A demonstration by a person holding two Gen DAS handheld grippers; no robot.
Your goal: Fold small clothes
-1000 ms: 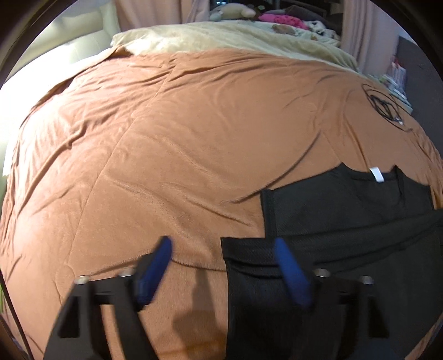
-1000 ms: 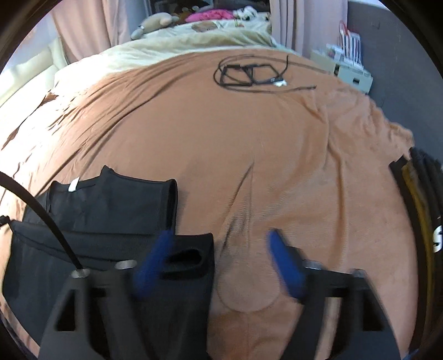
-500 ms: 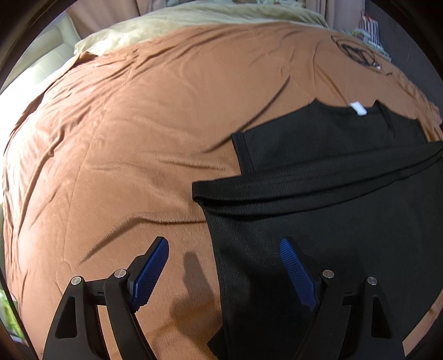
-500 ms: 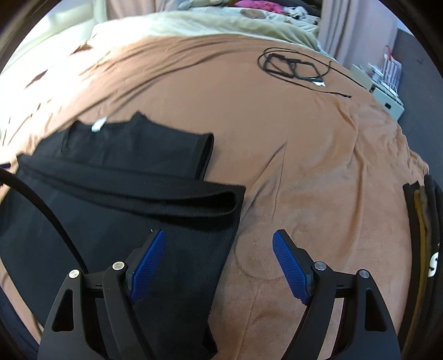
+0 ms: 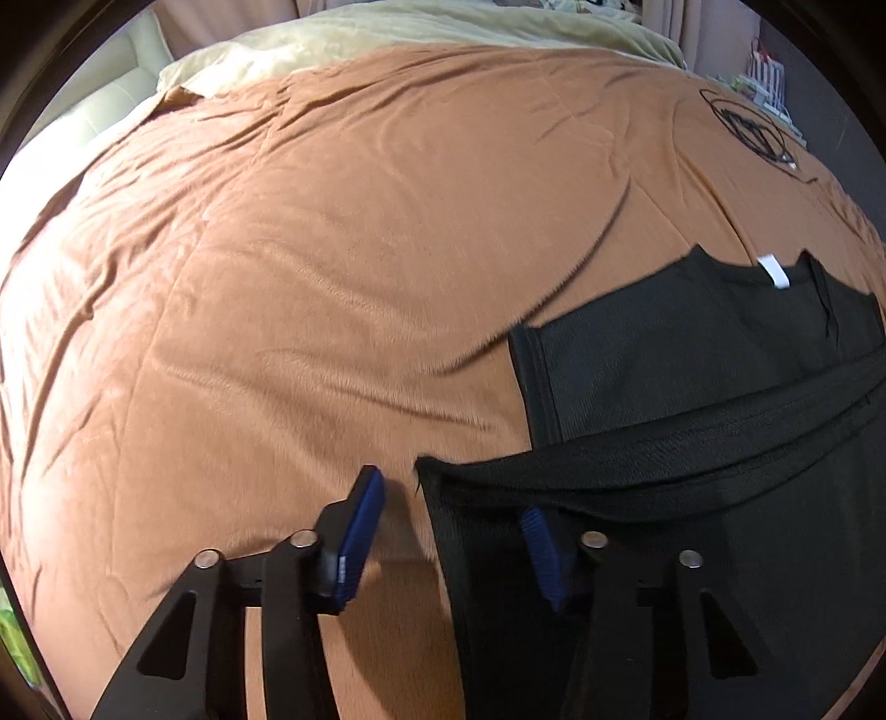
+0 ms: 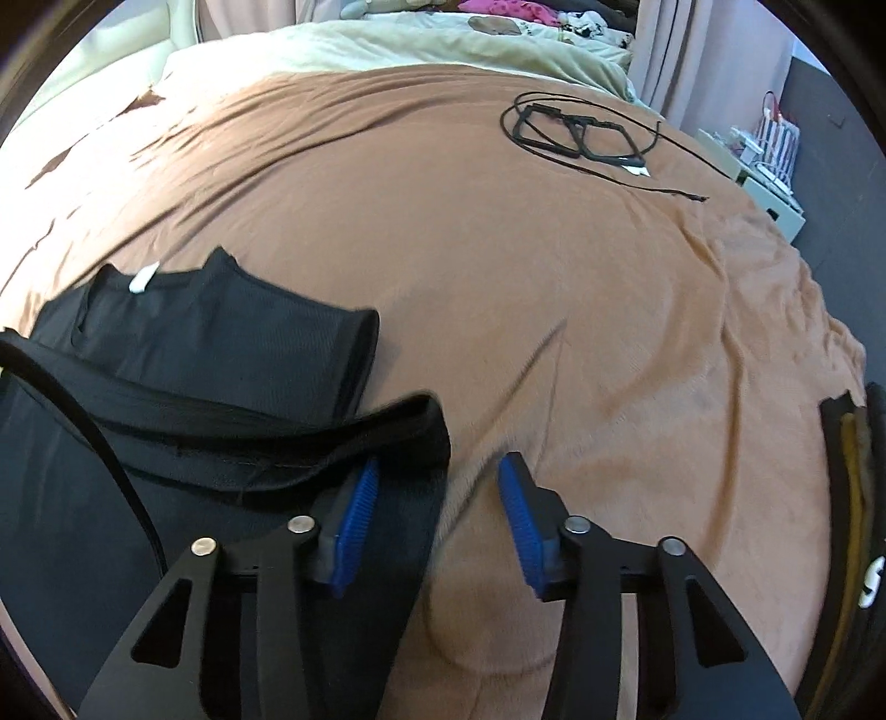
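Observation:
A black garment (image 5: 692,354) with a white neck label (image 5: 774,273) lies on the brown blanket (image 5: 332,249), its lower part folded up into a thick edge. My left gripper (image 5: 451,534) straddles that edge's left corner. Its jaws are closing, and the left pad (image 5: 360,526) still stands on bare blanket. In the right wrist view the same garment (image 6: 210,343) lies at the left. My right gripper (image 6: 437,520) has the right corner between its closing jaws, one pad (image 6: 354,520) on the cloth, the other on the blanket.
A coiled black cable (image 6: 576,133) lies on the far right of the bed. Beige bedding (image 6: 387,44) and soft toys fill the head end. Dark stacked items (image 6: 847,498) sit at the right edge. A thin black cord (image 6: 111,459) crosses the garment.
Both grippers have come down to the folded edge of the garment, and both pairs of jaws have narrowed around its corners.

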